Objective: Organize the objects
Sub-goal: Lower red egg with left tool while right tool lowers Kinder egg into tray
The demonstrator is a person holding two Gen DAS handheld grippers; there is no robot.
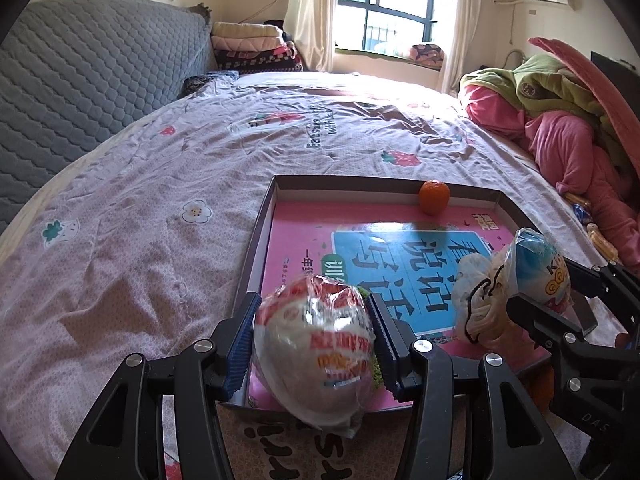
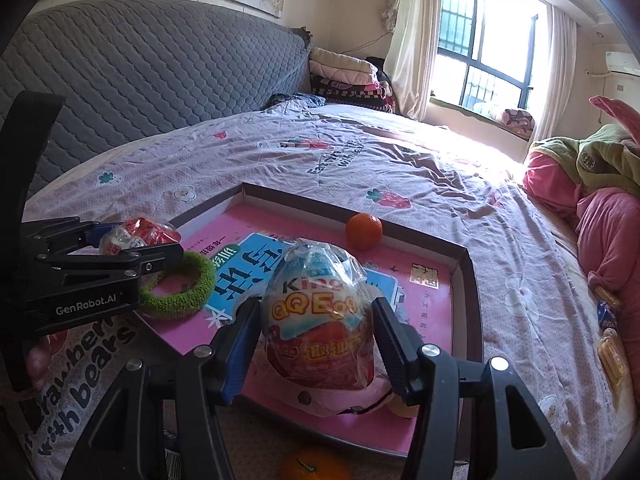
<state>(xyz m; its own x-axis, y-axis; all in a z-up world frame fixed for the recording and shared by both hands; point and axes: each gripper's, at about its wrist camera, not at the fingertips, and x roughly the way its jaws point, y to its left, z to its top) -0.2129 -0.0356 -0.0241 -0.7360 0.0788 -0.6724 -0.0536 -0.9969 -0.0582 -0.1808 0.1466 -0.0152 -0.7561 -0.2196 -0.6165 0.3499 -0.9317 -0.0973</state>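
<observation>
Left wrist view: my fingers (image 1: 314, 336) grip an egg (image 1: 316, 356) over the bed (image 1: 132, 208); right fingers (image 2: 316, 344) hold another egg (image 2: 320, 320); window (image 1: 384, 4) at twelve o'clock.

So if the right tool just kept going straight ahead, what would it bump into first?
Probably the small orange by the tray's far wall, roughly ahead of the right tool and its wrapped egg; height is unclear, so it might pass over.

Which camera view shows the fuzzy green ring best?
The right wrist view shows it best: the fuzzy green ring lies nearly whole on the pink floor of the shallow cardboard box, partly under the left gripper. The left wrist view shows only green slivers behind the wrapped red-and-white egg.
</observation>
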